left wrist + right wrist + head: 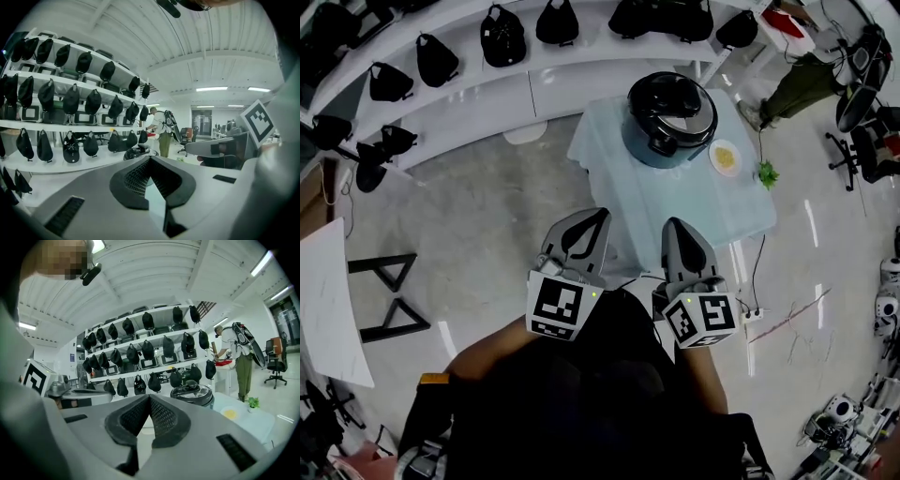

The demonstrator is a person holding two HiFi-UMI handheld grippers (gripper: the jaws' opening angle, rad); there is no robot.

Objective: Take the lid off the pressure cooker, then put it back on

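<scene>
The black pressure cooker (670, 117) stands on a small table (675, 211) with a pale blue cloth, its lid (672, 105) seated on top. Both grippers hover near the table's front edge, well short of the cooker. My left gripper (602, 218) is shut and empty, its tips meeting in the left gripper view (150, 158), where the cooker (138, 151) shows just beyond them. My right gripper (674, 225) is also shut with nothing in it (149, 396). The cooker (192, 393) lies ahead and to the right in the right gripper view.
A white plate (725, 157) with something yellow and a small green plant (767, 173) sit on the table right of the cooker. Curved white shelves (469, 89) hung with black bags run behind. A person (797, 80) stands at the far right. Black trestles (389, 300) stand on the floor at the left.
</scene>
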